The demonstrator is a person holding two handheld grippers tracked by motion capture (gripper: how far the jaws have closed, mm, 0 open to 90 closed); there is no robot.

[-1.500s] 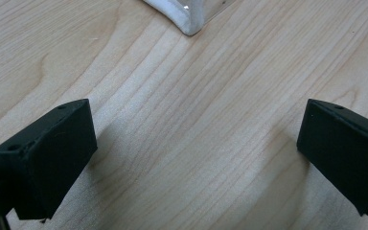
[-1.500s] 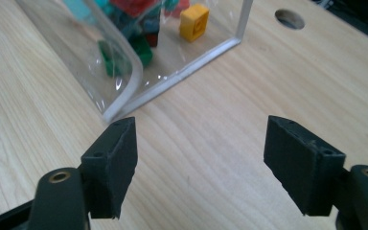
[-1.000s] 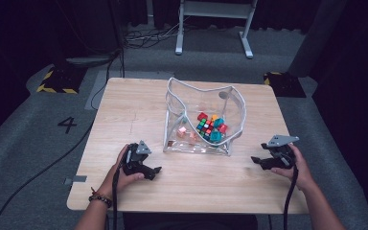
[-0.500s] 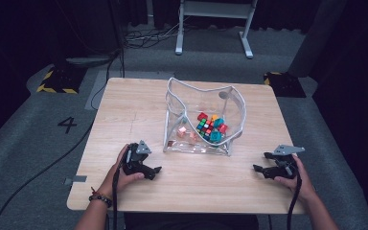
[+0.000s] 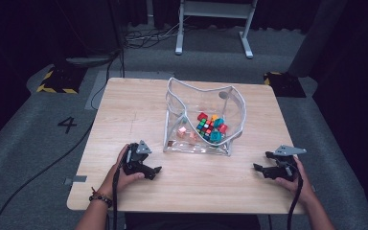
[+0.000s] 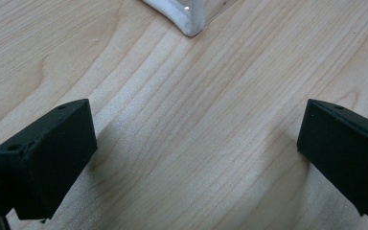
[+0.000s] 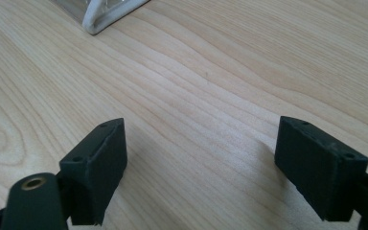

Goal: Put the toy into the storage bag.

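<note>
Left gripper (image 5: 154, 170): rests on the wooden table (image 5: 134, 108) near its front edge, left of centre, held in the person's left hand (image 5: 120, 173); jaws wide apart with bare wood between them.
Right gripper (image 5: 261, 168): low over the table near the front right corner, in the right hand (image 5: 294, 179); its jaws have just been opening and stand wide apart, with bare wood between them.
Clear bag (image 5: 203, 117): soft see-through bag with a white rim, upright and open at the table's middle, between the two grippers and apart from both.
Bag corners: one white-edged bottom corner (image 6: 188, 21) shows ahead of the left gripper, another (image 7: 103, 17) ahead of the right.
Contents: small coloured cubes (image 5: 210, 127), red, teal, orange and green, heaped in the bag's bottom toward its right side; a few pinkish pieces (image 5: 182, 132) lie to their left.
</note>
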